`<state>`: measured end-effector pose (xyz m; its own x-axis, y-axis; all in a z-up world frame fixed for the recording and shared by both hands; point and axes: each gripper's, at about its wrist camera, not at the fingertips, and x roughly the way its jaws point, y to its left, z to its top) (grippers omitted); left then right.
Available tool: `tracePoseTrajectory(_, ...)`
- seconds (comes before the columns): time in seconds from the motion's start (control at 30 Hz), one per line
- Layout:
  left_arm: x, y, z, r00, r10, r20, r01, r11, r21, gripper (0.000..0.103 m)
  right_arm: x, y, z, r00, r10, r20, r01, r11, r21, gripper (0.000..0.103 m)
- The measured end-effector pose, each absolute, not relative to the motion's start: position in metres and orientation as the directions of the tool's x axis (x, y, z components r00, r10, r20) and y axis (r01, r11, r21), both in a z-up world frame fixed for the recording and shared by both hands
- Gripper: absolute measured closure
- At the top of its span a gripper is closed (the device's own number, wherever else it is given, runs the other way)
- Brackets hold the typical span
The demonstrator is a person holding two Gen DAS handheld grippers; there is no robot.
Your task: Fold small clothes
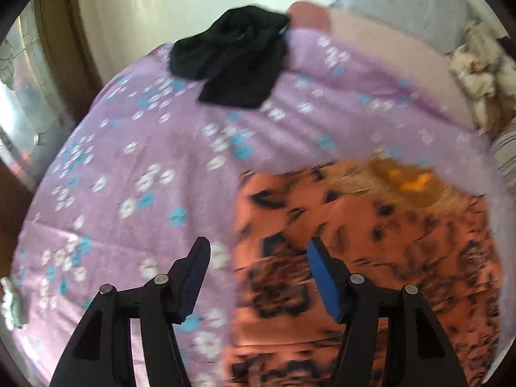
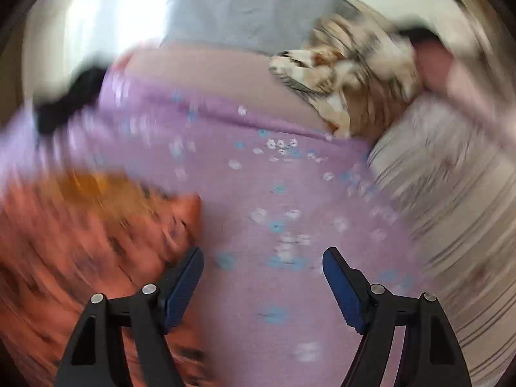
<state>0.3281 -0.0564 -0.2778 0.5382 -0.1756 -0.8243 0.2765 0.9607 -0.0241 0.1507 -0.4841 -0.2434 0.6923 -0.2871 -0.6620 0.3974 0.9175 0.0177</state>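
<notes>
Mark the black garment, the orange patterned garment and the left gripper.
black garment (image 1: 232,58): left wrist view, middle of the heap.
orange patterned garment (image 1: 387,248): left wrist view, its centre.
left gripper (image 1: 258,277): left wrist view, between the fingertips.

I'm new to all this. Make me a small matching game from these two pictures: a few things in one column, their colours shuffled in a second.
Things:
1. bedspread
2. garment at the far edge of the bed
3. garment nearest the left gripper
4. pillow

Colours:
A. black
B. grey
C. lilac with white and blue flowers
D. orange with dark print

Pairs: 1-C, 2-A, 3-D, 4-B
</notes>
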Motion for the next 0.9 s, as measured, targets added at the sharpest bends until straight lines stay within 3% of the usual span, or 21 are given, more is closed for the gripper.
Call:
tracePoseTrajectory(0.1, 0.327, -0.08, -0.287, 0.502, -0.206, -0.84, 0.32, 0.947, -0.041, 0.029, 0.158, -0.465, -0.243, 0.762, -0.071, -0.644, 0.289, 0.927, 0.239, 0.029)
tracePoseTrajectory(0.13, 0.325, -0.086, -0.293, 0.486, -0.199, -0.851, 0.331, 0.943, -0.031, 0.029, 0.17, -0.456, -0.249, 0.747, -0.028, -0.664, 0.257, 0.934, 0.25, 0.033)
tracePoseTrajectory(0.2, 0.325, -0.1, -0.314, 0.431, -0.153, -0.889, 0.368, 0.93, 0.019, 0.029, 0.189, -0.442, -0.267, 0.696, 0.018, -0.718, 0.235, 0.939, 0.252, 0.054)
tracePoseTrajectory(0.3, 0.325, -0.106, -0.338, 0.402, -0.063, -0.913, 0.4, 0.91, 0.114, 0.028, 0.212, -0.442, -0.312, 0.526, -0.006, -0.851, 0.299, 0.937, 0.178, 0.066)
tracePoseTrajectory(0.33, 0.324, -0.107, -0.337, 0.412, -0.063, -0.909, 0.408, 0.905, 0.123, 0.028, 0.215, -0.449, -0.327, 0.458, -0.065, -0.887, 0.348, 0.931, 0.111, 0.066)
tracePoseTrajectory(0.6, 0.315, -0.104, -0.311, 0.459, -0.171, -0.872, 0.414, 0.91, 0.039, 0.027, 0.213, -0.44, -0.289, 0.614, 0.039, -0.788, 0.267, 0.93, 0.254, 0.066)
tracePoseTrajectory(0.7, 0.32, -0.113, -0.335, 0.413, -0.071, -0.908, 0.415, 0.902, 0.118, 0.024, 0.231, -0.418, -0.316, 0.51, 0.05, -0.859, 0.229, 0.954, 0.191, 0.063)
tracePoseTrajectory(0.8, 0.317, -0.116, -0.335, 0.43, -0.065, -0.9, 0.423, 0.896, 0.137, 0.022, 0.23, -0.404, -0.309, 0.517, 0.008, -0.856, 0.186, 0.975, 0.121, 0.06)
tracePoseTrajectory(0.9, 0.311, -0.116, -0.327, 0.425, -0.129, -0.896, 0.44, 0.894, 0.079, 0.022, 0.223, -0.399, -0.294, 0.566, 0.107, -0.818, 0.154, 0.96, 0.232, 0.06)
